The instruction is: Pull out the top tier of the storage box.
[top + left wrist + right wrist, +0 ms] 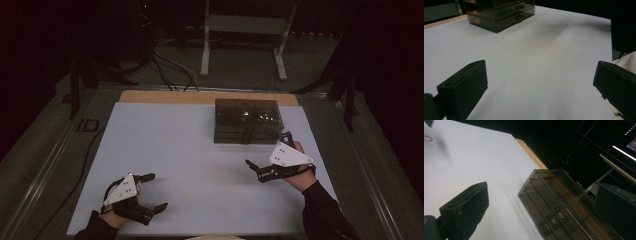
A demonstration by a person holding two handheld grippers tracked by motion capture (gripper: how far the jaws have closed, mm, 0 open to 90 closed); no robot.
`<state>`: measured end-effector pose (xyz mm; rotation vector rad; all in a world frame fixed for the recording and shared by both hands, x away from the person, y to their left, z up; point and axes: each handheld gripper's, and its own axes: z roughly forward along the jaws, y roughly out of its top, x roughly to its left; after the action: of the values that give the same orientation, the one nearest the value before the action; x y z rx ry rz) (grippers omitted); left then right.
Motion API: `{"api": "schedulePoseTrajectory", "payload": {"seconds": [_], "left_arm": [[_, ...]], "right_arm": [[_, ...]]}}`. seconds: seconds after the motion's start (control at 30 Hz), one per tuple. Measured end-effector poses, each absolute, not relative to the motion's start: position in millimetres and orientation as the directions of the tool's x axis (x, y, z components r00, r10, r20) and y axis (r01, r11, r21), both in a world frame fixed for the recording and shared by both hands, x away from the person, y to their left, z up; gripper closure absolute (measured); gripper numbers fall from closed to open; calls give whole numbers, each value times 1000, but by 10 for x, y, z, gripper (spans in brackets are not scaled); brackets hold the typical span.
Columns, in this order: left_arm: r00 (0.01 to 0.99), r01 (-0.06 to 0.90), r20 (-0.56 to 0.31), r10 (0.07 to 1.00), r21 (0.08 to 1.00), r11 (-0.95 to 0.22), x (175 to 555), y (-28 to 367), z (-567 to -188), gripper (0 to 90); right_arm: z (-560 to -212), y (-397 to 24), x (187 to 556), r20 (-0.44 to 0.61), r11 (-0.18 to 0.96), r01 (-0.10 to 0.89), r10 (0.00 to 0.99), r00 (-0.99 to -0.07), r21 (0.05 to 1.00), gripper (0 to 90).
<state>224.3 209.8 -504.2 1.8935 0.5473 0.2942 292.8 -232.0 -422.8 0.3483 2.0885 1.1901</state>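
The smoked drawer box (248,120) sits at the far right of the white table (175,150), the right gripper (267,150) just beside its front corner with jaws spread wide and empty, while the left gripper (152,191) rests wide apart near the front-left edge

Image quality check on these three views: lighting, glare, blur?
High view: dim, surroundings nearly black, white table cover evenly lit, small glints on the smoked drawer box. Left gripper view: soft shadow bands across the cover, near jaws of the left gripper slightly soft, box sharp enough. Right gripper view: tilted frame, dark background, right gripper jaws blurred, drawer fronts legible.
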Motion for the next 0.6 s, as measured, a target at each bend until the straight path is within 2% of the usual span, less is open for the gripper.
{"api": "schedulePoseTrajectory", "payload": {"seconds": [0.6], "left_arm": [[863, 233, -53, 502, 924, -304, 2243, 2097, -5043, 9]], "right_arm": [[-4403, -2214, 3139, -569, 684, -111, 493, -658, 721, 0]]}}
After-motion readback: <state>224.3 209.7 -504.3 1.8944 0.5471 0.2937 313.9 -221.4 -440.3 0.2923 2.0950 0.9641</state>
